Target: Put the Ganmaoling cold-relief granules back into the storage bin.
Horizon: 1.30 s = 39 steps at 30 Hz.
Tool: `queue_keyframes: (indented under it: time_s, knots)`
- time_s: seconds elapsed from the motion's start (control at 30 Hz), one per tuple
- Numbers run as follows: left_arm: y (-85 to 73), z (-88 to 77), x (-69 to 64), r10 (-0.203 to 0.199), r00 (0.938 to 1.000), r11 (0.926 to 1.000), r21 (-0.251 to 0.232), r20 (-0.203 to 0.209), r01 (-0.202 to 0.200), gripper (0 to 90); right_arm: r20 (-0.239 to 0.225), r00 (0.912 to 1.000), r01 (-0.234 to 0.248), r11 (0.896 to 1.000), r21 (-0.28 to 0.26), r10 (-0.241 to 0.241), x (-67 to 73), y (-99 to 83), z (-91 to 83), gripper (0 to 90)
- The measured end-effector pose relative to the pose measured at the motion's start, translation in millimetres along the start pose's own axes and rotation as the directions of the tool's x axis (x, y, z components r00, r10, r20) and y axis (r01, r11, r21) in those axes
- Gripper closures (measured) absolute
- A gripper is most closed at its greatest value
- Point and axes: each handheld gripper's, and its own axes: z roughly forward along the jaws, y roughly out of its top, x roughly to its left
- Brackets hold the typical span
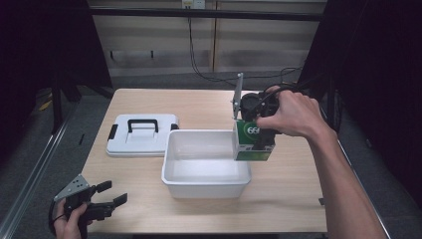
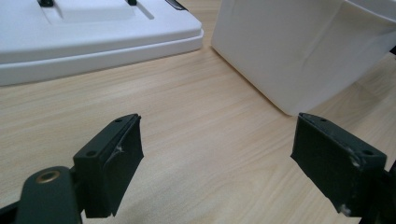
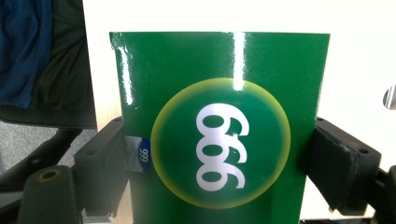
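A green box (image 1: 251,142) with a white "999" in a yellow-edged circle hangs over the right rim of the white tub (image 1: 171,159). My right gripper (image 1: 259,137) is shut on it; in the right gripper view the box (image 3: 219,126) sits squeezed between both black jaws. My left gripper (image 1: 112,194) rests low near the table's front left corner, open. In the left gripper view its jaws stand wide apart over bare wood (image 2: 210,154), with the tub's wall (image 2: 289,51) ahead to the right.
A white lid (image 1: 142,133) with a black handle and black clips lies flat left of the tub; its edge (image 2: 93,51) is seen ahead of the left gripper. Bare wooden table (image 1: 293,194) lies right and in front of the tub.
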Motion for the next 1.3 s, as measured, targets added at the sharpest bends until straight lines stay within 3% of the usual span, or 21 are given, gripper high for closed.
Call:
queue_keyframes:
  time_s: [0.27,0.47,0.57,0.77,1.1,1.3]
  knots:
    - [-0.2,-0.2,-0.3,0.0,1.0,1.0,0.001,0.002,0.0,15.9,0.002,0.9994,0.034,0.999,-0.001,-0.034,-3.0,16.2,7.2,16.1]
    - [-0.4,0.3,-0.1,-0.002,1.0,1.0,0.001,0.004,0.002,15.9,-0.01,0.9995,0.031,1.0,-0.002,-0.031,-7.7,26.5,17.4,16.1]
    - [-0.3,-0.2,-0.4,0.002,1.0,1.0,-0.002,0.003,-0.002,15.8,0.006,0.9987,0.05,0.999,-0.014,-0.05,-10.0,32.9,24.1,16.1]
    - [-0.3,-0.3,-0.3,0.002,1.0,1.0,-0.002,0.003,-0.002,15.8,-0.021,0.9982,0.055,0.998,-0.006,-0.055,-10.2,38.7,36.4,16.1]
    - [-0.4,0.4,-0.1,0.002,1.0,1.0,0.002,0.006,-0.002,15.8,-0.013,0.9976,0.068,0.997,0.021,-0.067,-12.3,49.5,55.0,16.0]
    - [-0.4,0.5,0.3,0.0,1.0,1.0,0.001,0.005,0.0,15.9,-0.041,0.9972,0.063,0.998,0.025,-0.062,-16.2,48.8,71.3,16.0]
